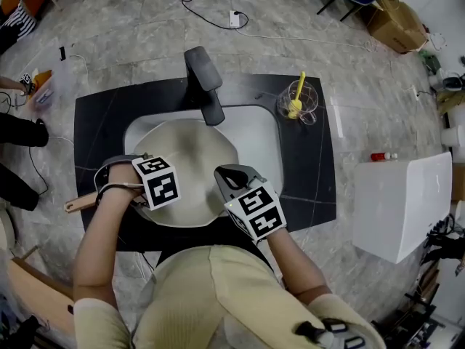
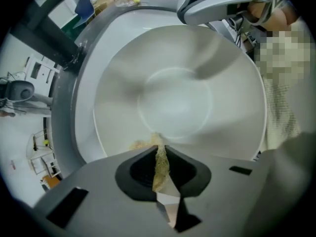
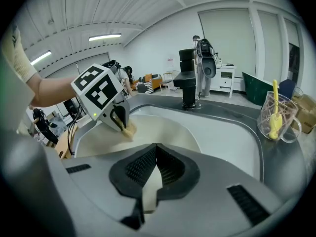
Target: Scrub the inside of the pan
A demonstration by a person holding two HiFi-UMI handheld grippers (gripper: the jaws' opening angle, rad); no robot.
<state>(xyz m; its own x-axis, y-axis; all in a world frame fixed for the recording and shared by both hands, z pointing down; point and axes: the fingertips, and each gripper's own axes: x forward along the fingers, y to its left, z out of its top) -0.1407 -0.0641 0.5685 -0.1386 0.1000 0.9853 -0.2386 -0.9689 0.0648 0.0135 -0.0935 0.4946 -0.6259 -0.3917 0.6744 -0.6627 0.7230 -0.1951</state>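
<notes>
You are standing over a sink (image 1: 256,116) set in a dark desk (image 1: 98,126). The sink is in the middle of the head view. The pale pan (image 1: 185,155) lies inside the sink. Its wooden handle (image 1: 80,203) pokes out to the left edge of the desk.

Your left gripper (image 1: 166,185) is at the lower left of the pan. In the left gripper view its jaws are clenched on a thin yellow-green scrub pad (image 2: 160,163). The tip of the pad touches the inside wall of the pan (image 2: 177,100), just below the round flat bottom. In the right gripper view you can see the same pad (image 3: 129,130) under the left gripper (image 3: 122,123), pressed on the pan's inner side at the left of the frame.

Your right gripper (image 1: 234,180) is at the lower right of the pan. In the right gripper view its jaws (image 3: 153,174) are closed tight on the near rim of the pan (image 3: 148,138). A thin cream edge shows between them.

A black tap (image 1: 205,86) stands at the top of the sink, and its spout hangs over the far side of the pan. A clear glass cup (image 1: 298,102) with a yellow thing in it stands on the desk at the upper right of the sink, well apart from both grippers. A big white box (image 1: 403,202) is on the floor to the right of the desk.
</notes>
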